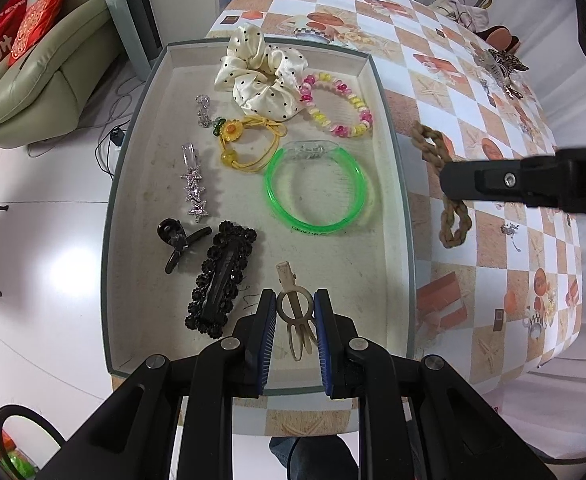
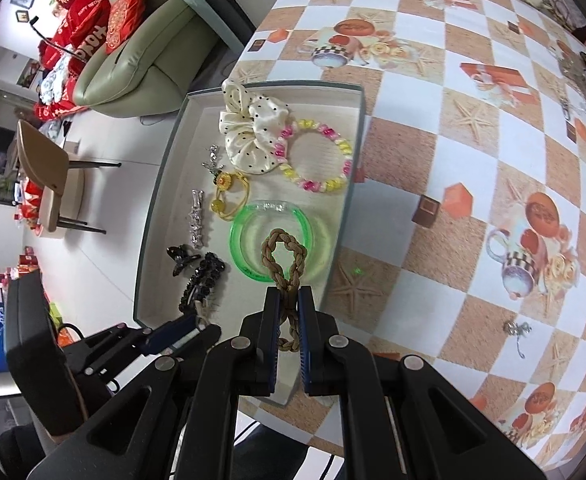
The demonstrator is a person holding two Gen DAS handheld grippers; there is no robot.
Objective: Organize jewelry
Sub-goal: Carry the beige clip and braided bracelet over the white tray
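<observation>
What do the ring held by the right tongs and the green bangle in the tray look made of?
Braided ring: apparently twisted tan cord or rope, matte, with visible plaited strands. Green bangle: likely translucent plastic tubing, glossy; the tray floor shows through it.

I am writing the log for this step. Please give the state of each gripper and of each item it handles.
Left gripper: open, fingers around the beige plastic hair clip, which lies in the grey shallow tray.
Right gripper: shut on the brown braided rope bracelet, held above the tray's right edge.
</observation>
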